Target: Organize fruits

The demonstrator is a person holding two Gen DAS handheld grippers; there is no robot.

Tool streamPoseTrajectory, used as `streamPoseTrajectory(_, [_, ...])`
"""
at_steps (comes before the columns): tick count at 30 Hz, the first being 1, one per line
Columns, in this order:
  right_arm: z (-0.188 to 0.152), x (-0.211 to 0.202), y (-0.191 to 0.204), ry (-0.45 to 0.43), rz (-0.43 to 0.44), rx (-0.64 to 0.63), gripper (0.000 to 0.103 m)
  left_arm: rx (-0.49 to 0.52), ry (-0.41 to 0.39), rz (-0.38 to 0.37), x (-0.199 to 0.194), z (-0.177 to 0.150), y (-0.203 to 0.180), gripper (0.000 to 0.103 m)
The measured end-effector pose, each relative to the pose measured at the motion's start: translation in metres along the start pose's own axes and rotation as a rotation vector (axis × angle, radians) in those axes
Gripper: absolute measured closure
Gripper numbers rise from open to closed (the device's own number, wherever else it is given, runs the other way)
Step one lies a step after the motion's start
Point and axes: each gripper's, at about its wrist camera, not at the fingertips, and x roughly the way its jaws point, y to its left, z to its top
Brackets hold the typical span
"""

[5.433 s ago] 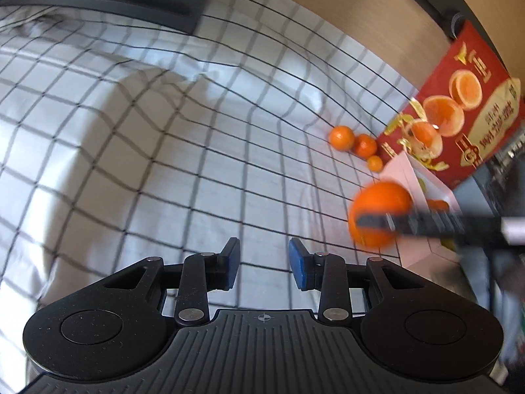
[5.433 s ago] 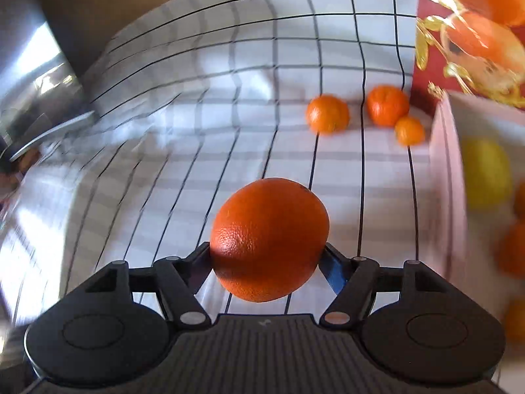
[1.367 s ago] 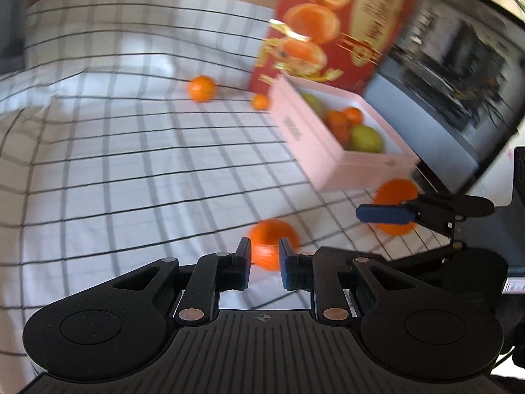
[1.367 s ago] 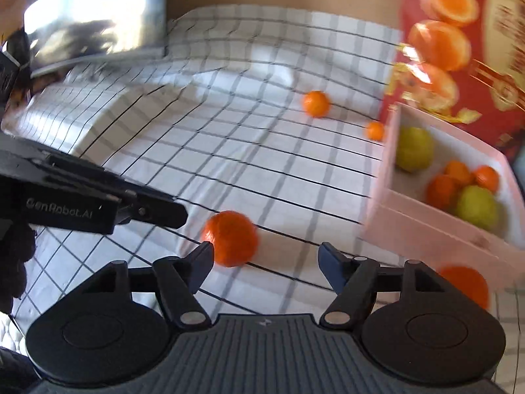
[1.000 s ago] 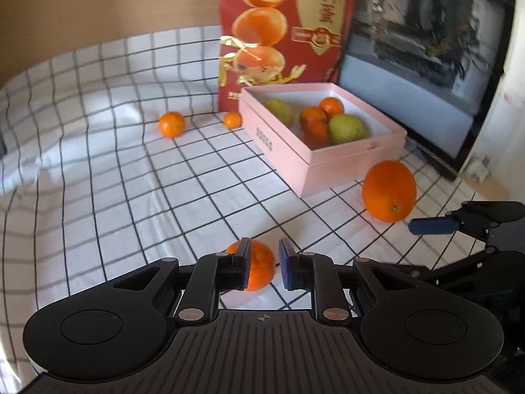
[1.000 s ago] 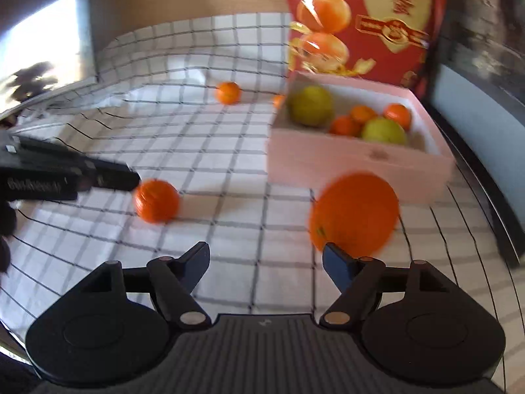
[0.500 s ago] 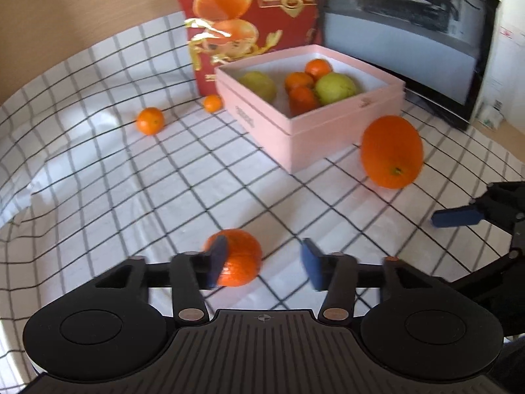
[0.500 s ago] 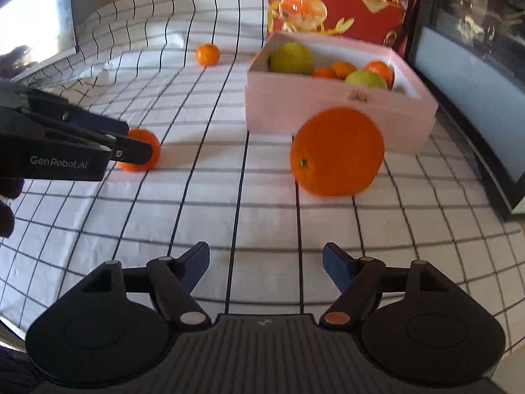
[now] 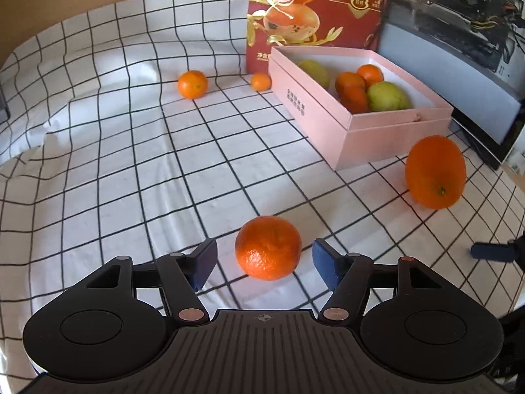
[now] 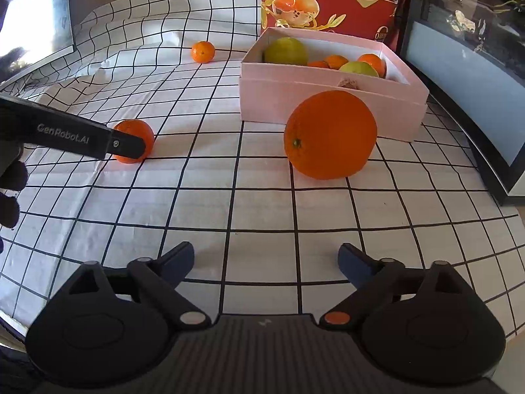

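Tilting downward, left tool (image 9: 264, 264) straddles mandarin (image 9: 268, 247) untouched

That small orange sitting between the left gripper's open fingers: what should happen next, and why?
Probably close the left gripper on the small orange. It lies on the checked cloth between the open fingers, untouched, outside the pink box where other fruit sits.

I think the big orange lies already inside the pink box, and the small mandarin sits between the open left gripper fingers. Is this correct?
Not quite. The big orange lies on the checked cloth in front of the pink box, not inside it; the right wrist view shows this. The small mandarin does sit between the open left gripper fingers.
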Motion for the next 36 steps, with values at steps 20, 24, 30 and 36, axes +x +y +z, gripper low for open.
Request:
streamPoseTrajectory(20, [0.005, 0.002, -0.003, 0.037, 0.032, -0.022, 0.001, -0.067, 0.026, -0.081, 0.01, -0.001, 0.006, 0.052])
streamPoseTrajectory(24, [0.027, -0.008, -0.012, -0.008, -0.021, 0.022, 0.012, -0.076, 0.033, -0.157, -0.008, -0.011, -0.002, 0.052])
streamPoseTrajectory(30, [0.066, -0.01, -0.024, -0.161, -0.162, 0.04, 0.01, -0.035, 0.076, -0.246, -0.023, -0.023, -0.023, 0.052])
streamPoseTrajectory(36, [0.091, 0.038, -0.041, -0.063, -0.177, 0.132, 0.01, -0.001, 0.077, -0.231, -0.033, -0.025, -0.026, 0.052])
